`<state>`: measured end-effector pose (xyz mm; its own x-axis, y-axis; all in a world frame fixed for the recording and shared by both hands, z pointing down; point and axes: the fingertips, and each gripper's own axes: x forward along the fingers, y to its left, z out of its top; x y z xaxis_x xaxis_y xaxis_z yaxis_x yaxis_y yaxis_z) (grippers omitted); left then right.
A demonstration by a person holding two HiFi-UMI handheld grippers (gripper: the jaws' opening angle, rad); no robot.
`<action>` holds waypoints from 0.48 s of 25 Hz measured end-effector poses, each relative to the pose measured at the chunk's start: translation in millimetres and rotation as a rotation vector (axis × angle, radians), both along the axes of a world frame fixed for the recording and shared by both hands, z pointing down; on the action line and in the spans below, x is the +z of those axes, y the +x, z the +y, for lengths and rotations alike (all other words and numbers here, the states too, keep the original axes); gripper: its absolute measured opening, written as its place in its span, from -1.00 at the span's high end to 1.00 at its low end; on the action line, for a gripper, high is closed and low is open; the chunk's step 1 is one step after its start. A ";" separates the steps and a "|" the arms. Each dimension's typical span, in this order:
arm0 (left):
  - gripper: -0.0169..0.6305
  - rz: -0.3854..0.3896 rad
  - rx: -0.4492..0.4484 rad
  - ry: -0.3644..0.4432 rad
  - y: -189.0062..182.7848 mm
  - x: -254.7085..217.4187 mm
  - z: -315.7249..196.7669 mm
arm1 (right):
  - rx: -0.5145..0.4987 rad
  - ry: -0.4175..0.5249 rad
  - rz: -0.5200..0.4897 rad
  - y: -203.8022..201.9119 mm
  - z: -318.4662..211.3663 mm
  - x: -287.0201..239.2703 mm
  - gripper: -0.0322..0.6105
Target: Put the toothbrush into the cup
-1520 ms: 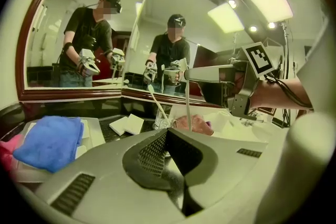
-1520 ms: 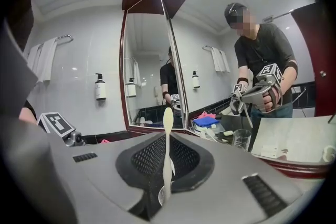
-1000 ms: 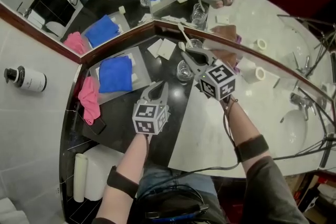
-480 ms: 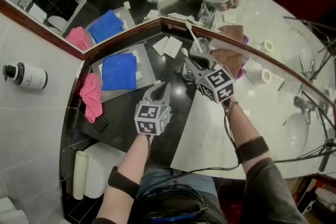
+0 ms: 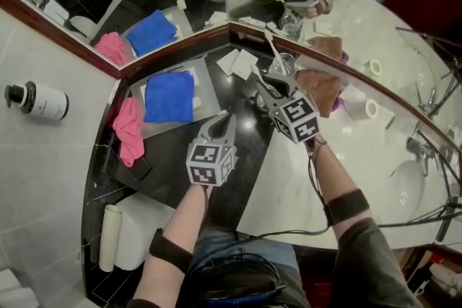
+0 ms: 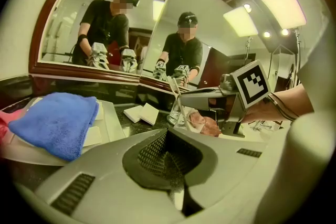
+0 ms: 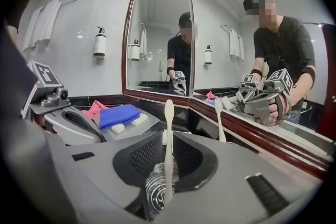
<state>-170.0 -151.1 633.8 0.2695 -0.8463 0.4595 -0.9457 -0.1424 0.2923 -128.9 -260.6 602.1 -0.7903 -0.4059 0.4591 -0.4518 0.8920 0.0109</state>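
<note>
Your right gripper [image 7: 168,144] has its jaws parted, and they have just been opening. The toothbrush [image 7: 168,120] stands between them with a sliver of air on either side, so neither pad [image 7: 140,157] presses on it and you are no longer gripping it. The toothbrush stands close to upright in the glass cup [image 7: 155,192], one end down inside the glass and the rounded end well above your jaws. The cup sits on the dark counter [image 5: 173,155], near the corner where the two mirrors [image 5: 173,3] meet, directly under and between the right jaws.

Your left gripper [image 6: 172,162] is clenched tight, its jaws pressed together with nothing between them. You hold it over the dark counter, pointing toward the mirror corner, just beside the tray [image 5: 204,86] that carries the blue cloth [image 5: 168,96]. It is clear of both cup and toothbrush, to the left of your right gripper
</note>
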 end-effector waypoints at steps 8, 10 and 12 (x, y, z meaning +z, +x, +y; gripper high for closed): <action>0.94 0.012 -0.004 -0.012 -5.4 -7.2 7.8 | 0.045 0.023 0.004 6.6 2.4 -18.7 0.62; 0.94 0.008 0.001 -0.012 -7.0 -15.5 11.7 | 0.061 0.018 -0.001 11.3 6.9 -29.2 0.62; 0.94 0.002 0.007 -0.010 -8.4 -27.4 16.7 | 0.086 0.006 -0.014 17.9 14.6 -42.2 0.62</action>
<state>-178.3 -134.4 606.5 0.2763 -0.8398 0.4673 -0.9440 -0.1461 0.2957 -111.0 -246.0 559.8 -0.7589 -0.4750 0.4455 -0.5265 0.8501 0.0094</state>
